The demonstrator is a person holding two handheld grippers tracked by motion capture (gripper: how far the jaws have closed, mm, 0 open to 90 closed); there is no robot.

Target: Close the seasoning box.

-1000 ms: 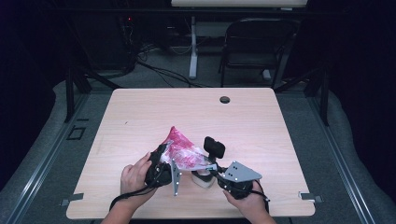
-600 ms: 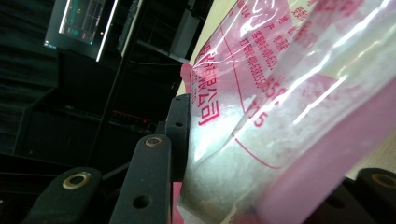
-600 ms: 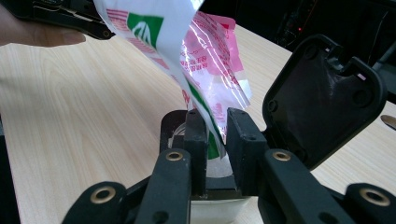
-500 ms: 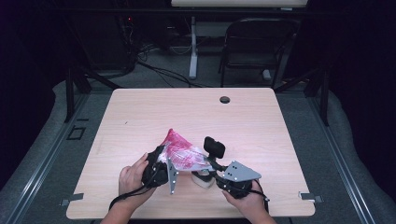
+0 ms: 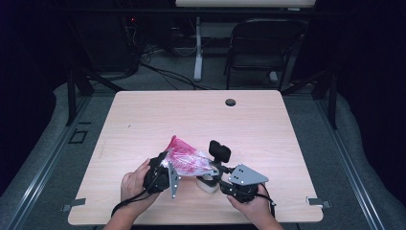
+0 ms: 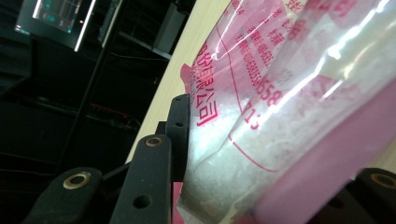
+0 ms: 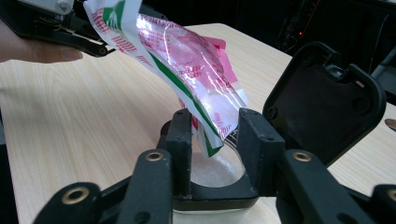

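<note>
Pink bag (image 6: 261,116) shows red digits "13" and "58".

One camera sits fixed high above the person's side and looks forward and down over the whole wooden surface (image 5: 268,129), far enough back to take in the floor and a chair (image 5: 263,48) beyond. The left gripper view rides tipped on its side, pressed right up against the pink-printed bag (image 6: 280,107). The right gripper view looks low and level across the surface toward the same bag (image 7: 187,60), which all three views share, and it catches the other hand (image 7: 32,49) close by.
</note>
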